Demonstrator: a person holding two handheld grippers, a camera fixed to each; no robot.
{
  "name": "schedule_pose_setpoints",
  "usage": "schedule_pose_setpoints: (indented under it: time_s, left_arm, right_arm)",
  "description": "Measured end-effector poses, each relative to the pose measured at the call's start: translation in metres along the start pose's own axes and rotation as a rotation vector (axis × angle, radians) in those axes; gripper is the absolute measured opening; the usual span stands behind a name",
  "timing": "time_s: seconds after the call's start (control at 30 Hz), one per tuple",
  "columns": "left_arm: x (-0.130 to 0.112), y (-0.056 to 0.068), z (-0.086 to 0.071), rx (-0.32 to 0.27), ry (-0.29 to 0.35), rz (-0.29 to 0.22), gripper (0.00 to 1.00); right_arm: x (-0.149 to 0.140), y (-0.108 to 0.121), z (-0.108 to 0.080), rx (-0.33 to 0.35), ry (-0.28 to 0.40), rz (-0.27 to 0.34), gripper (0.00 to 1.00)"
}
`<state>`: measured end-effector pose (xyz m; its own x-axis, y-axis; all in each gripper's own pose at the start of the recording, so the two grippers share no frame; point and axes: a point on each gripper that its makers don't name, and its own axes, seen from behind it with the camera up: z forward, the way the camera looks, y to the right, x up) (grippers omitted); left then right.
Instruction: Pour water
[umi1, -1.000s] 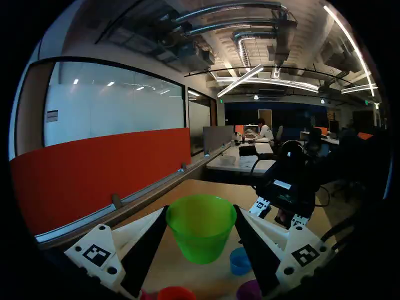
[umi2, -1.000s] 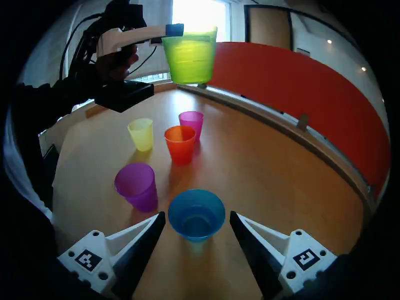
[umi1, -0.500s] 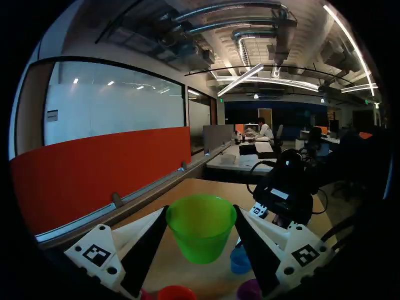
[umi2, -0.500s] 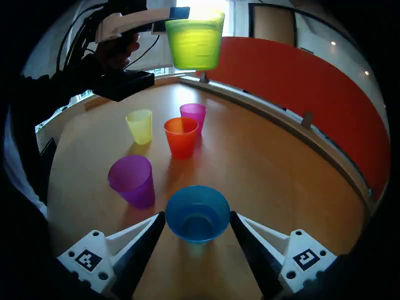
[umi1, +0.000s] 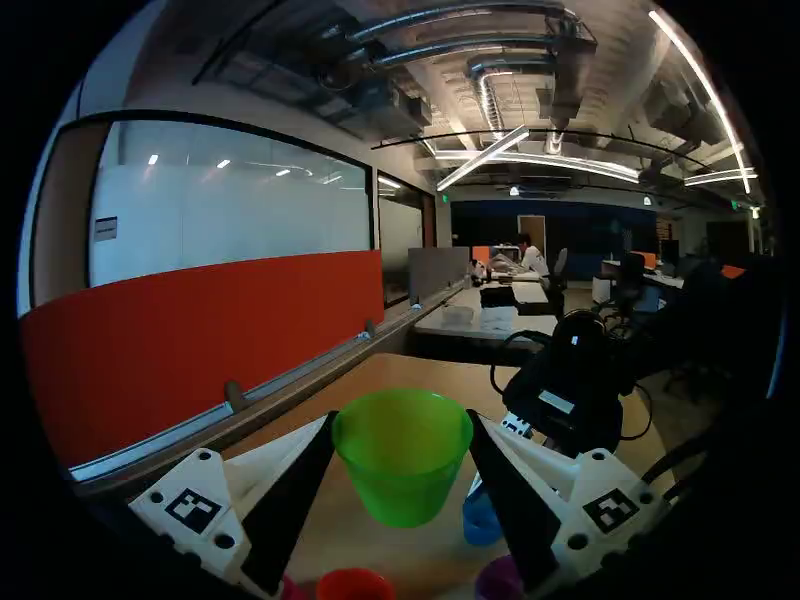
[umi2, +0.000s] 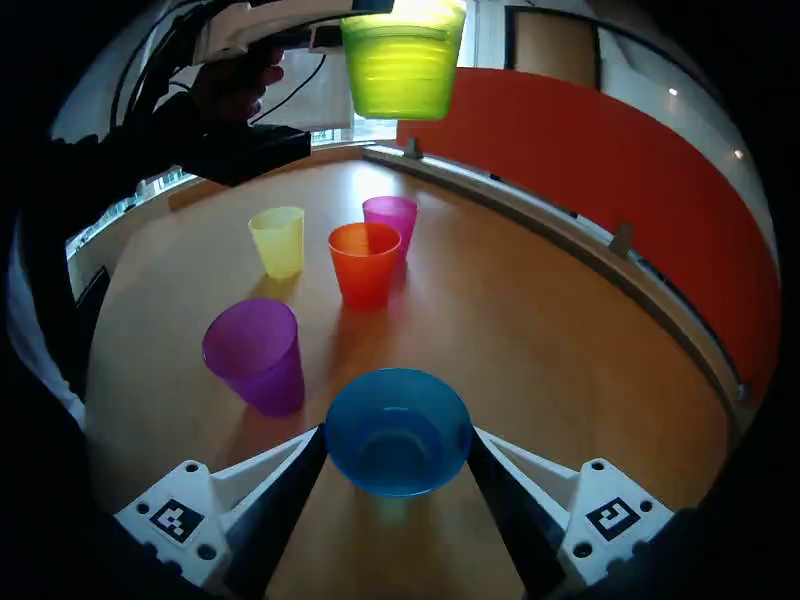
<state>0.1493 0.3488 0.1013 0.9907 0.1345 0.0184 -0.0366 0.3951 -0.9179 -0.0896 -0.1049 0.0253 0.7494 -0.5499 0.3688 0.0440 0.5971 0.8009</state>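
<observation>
Right gripper (umi2: 397, 432) has closed in: both fingers now press the blue cup (umi2: 398, 470), which sat loose between them before. Ahead and above, the left gripper (umi1: 400, 418) clamps the green cup (umi1: 402, 470), which has risen higher and remains upright. Judgement: blue cup secured to receive; pour not begun.

I am at a light wooden table (umi2: 560, 330) edged by a low orange partition (umi1: 200, 340), with a frosted glass wall (umi1: 230, 220) above it. Overhead run bare silver ducts (umi1: 480, 40) and long strip lights (umi1: 485, 158). Farther off, rows of office desks (umi1: 480, 325) sit in dimmer light.
</observation>
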Motion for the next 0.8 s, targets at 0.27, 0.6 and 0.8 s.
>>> schedule_pose_setpoints:
  time_s: [0.27, 0.6, 0.8]
  left_arm:
    - [-0.0006, -0.0021, -0.0009, 0.004, 0.001, -0.001, 0.91]
    - [-0.0043, -0.0029, 0.0002, 0.003, -0.005, -0.004, 0.91]
    - [-0.0030, -0.0030, -0.0005, 0.005, -0.004, -0.002, 0.91]
  right_arm:
    - [-0.0007, 0.0026, -0.0004, -0.006, 0.011, 0.004, 0.94]
    - [0.0018, 0.0047, 0.0017, -0.022, 0.035, -0.006, 0.92]
    - [0.0047, 0.0066, -0.0007, -0.030, 0.050, -0.004, 0.92]
